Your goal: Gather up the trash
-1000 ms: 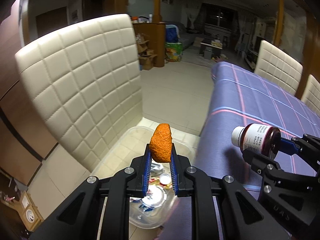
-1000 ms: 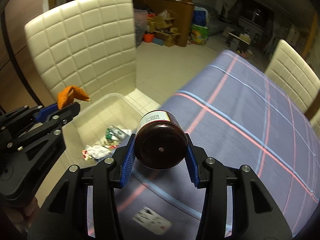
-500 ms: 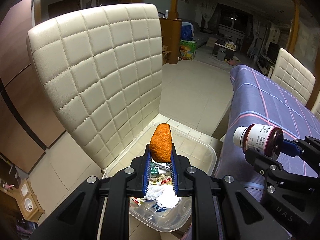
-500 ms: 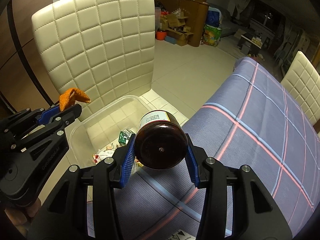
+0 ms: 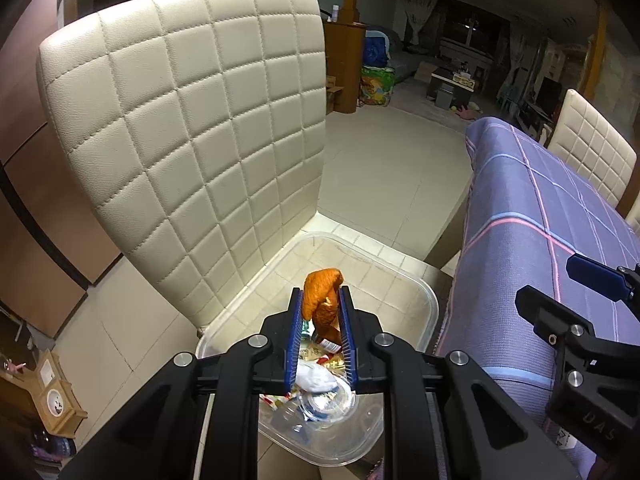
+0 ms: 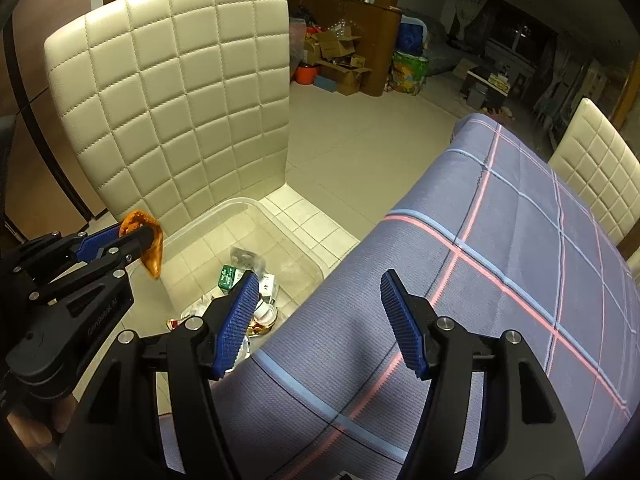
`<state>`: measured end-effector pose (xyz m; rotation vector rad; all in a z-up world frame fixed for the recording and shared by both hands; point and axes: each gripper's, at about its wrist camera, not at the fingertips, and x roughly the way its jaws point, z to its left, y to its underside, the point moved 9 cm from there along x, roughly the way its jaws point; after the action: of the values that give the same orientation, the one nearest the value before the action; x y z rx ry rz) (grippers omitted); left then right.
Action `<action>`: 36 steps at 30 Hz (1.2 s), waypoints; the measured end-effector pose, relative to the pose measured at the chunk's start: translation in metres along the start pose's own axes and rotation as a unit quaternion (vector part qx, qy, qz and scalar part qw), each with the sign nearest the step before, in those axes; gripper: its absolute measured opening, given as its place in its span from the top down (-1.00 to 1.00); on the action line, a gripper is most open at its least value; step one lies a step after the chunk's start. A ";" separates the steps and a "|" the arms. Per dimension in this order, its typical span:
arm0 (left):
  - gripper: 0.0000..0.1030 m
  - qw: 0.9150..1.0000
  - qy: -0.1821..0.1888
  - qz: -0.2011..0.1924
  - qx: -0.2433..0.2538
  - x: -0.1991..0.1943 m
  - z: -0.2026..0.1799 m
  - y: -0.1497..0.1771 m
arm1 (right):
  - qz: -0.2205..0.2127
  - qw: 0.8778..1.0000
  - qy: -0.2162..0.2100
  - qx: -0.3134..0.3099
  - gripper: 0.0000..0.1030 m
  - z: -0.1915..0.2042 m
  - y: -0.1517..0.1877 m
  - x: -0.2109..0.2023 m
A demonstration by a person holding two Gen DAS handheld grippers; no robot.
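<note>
A: Two fingers [image 5: 295, 332] of the left gripper [image 5: 319, 334] are pressed on an orange peel [image 5: 321, 300], above the clear bin [image 5: 430, 312] on the chair seat. Wrappers lie inside.

B: And the right view?

A: The right gripper [image 6: 320, 320] has its fingers opening, nothing between them, over the near edge of the worktop [image 6: 500, 280]. The bin [image 6: 248, 204] is left of it.

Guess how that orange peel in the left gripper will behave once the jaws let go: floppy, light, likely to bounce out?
The orange peel looks thin and curled, drooping past the left gripper in the right wrist view, so probably limp. Likely light for its size: a narrow pinch holds it. It hangs over the clear bin, so it should drop in without rolling.
</note>
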<state>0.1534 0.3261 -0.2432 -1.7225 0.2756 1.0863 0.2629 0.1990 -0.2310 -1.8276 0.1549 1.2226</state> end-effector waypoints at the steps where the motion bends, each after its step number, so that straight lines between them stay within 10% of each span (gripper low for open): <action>1: 0.62 1.000 0.000 0.003 -0.001 0.001 0.000 0.001 | 0.000 1.000 0.000 0.001 -0.25 -0.001 0.000 0.000; 6: -0.38 1.000 -0.008 -0.015 -0.012 -0.005 0.002 -0.003 | 0.002 1.000 -0.001 0.011 -0.26 -0.006 0.002 -0.001; 23: -0.41 1.000 -0.005 -0.025 -0.017 -0.027 -0.001 -0.005 | -0.017 0.999 0.012 0.034 -0.56 -0.028 0.011 -0.023; 36: -0.42 0.997 0.052 -0.062 0.018 -0.109 -0.063 0.002 | -0.062 0.990 0.076 0.099 -0.84 -0.092 0.046 -0.120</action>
<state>0.1241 0.2389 -0.1577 -1.7435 0.2482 0.8977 0.2401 0.0622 -0.1554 -1.7299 0.2359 0.9471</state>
